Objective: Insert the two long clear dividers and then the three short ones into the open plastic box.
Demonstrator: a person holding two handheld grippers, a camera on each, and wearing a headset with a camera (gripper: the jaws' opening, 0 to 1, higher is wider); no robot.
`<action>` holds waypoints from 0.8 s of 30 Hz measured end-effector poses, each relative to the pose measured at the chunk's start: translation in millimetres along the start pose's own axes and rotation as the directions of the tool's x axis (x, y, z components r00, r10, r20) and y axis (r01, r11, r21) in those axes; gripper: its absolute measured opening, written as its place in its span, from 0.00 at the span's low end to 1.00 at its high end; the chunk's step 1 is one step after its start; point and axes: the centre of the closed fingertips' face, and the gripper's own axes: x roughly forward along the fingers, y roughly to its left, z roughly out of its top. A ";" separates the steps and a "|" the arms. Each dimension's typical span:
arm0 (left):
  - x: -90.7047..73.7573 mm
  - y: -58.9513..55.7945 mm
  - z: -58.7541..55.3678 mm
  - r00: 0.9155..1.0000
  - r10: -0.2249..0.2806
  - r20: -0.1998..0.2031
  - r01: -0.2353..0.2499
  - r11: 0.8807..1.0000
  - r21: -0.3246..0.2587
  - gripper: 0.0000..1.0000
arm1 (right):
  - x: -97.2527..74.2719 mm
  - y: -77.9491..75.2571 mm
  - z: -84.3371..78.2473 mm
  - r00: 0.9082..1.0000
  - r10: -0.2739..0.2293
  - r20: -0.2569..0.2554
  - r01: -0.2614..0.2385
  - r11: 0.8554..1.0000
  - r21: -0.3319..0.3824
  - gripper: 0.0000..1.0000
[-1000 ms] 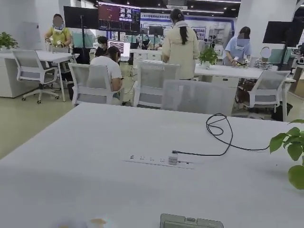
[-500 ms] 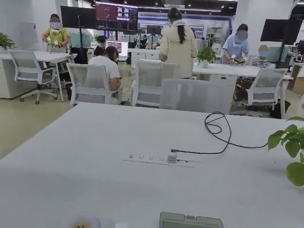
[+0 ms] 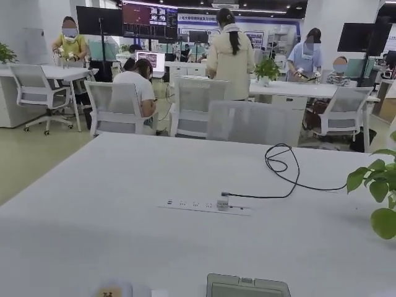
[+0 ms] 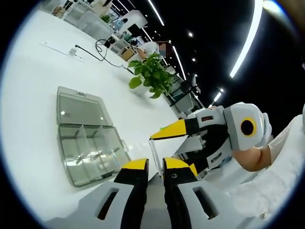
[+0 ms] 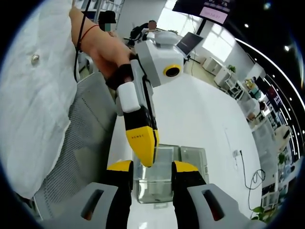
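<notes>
- Clear plastic is our concern. The open box (image 4: 62, 152) lies on the white surface (image 3: 124, 185) with its lid flat on the far side of the base. Faint lines in the base may be dividers already seated, but we cannot count them.
- Over the last second only our head camera drifts. The far room slides a little and the box lid (image 3: 247, 288) shows slightly more at the near edge. The power strip (image 3: 198, 204), cable (image 3: 281, 164) and plant (image 3: 377, 192) keep their places.
- We judge that no divider has gone in during that second, and that the current one is on its way.
- The left gripper (image 4: 155, 164) has its jaws nearly together. They appear to clench a thin clear divider (image 4: 154, 155), seen edge-on on the near side of the box.
- The right gripper (image 5: 153, 166) has its jaws spread and grasps nothing. The left gripper's yellow tip hangs just in front of them.
- The box sits close to the near edge of the surface, with a mesh chair back (image 5: 90, 133) just beyond that edge. The two grippers crowd each other there.
- Far of the box the surface lies open. The power strip and cable are well apart from it, and the plant stands off to the right.
</notes>
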 end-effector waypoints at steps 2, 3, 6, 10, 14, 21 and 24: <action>0.2 -0.8 -0.1 1.000 -0.005 0.001 0.005 1.000 -0.004 0.06 | -0.1 0.3 0.5 1.000 0.001 -0.002 -0.001 1.000 -0.003 0.33; 0.2 -0.6 -0.6 1.000 -0.005 -0.001 0.005 1.000 -0.005 0.06 | 0.0 0.6 0.4 1.000 0.002 -0.004 -0.002 1.000 -0.003 0.33; 0.2 -0.6 -1.7 1.000 -0.008 -0.002 0.008 1.000 -0.008 0.04 | 0.6 1.3 0.1 1.000 0.002 -0.009 -0.002 1.000 -0.008 0.33; 0.6 -1.5 -3.0 1.000 -0.014 -0.002 0.014 1.000 -0.010 0.00 | 0.5 2.1 -0.2 1.000 0.002 -0.017 -0.002 1.000 -0.019 0.33; 1.2 -1.5 -4.3 1.000 -0.015 0.000 0.015 1.000 -0.027 0.00 | 0.6 2.9 -0.9 1.000 0.002 -0.025 -0.003 1.000 -0.027 0.33; 0.3 -1.0 -3.5 1.000 -0.015 0.022 0.016 0.998 -0.060 0.00 | -0.2 2.3 -0.1 1.000 -0.002 -0.021 0.002 1.000 -0.028 0.33; -0.5 -0.4 -1.5 0.999 -0.010 0.039 0.012 0.999 -0.047 0.00 | -0.5 0.6 0.3 1.000 -0.008 -0.019 0.007 1.000 -0.015 0.35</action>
